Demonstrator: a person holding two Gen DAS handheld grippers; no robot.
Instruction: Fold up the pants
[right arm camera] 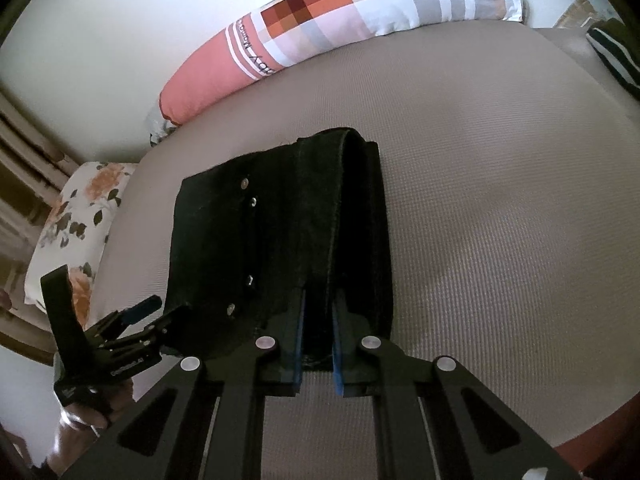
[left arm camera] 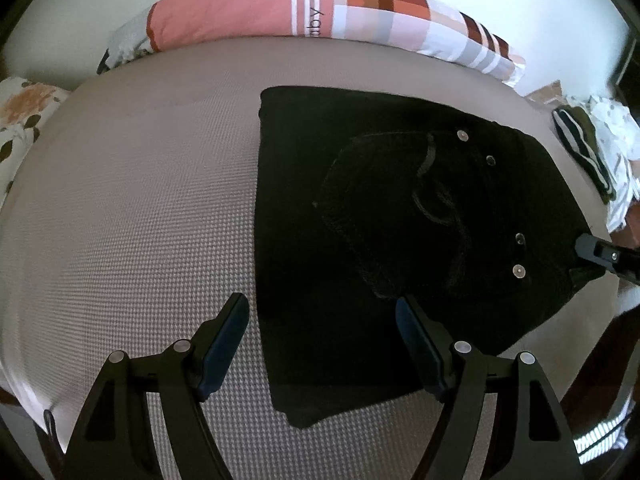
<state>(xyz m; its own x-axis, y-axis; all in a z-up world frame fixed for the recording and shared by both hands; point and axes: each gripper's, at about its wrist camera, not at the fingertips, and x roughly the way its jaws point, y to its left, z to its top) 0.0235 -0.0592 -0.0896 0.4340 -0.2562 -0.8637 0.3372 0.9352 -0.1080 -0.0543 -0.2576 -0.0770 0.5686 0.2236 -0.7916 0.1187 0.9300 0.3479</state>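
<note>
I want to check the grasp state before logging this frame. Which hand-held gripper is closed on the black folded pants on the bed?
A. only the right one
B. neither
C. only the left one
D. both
A: the right hand-held gripper pinches the edge of the black folded pants between its blue pads, while the left hand-held gripper stands wide open above the grey textured bed cover.

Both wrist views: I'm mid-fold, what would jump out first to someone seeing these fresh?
The black pants, folded into a compact dark block mid-mattress, dominate both views. Next comes the right gripper, shut on the pants at their near edge, while the left gripper is open over their other end. Behind, a long pink and plaid pillow lies along the wall.
</note>
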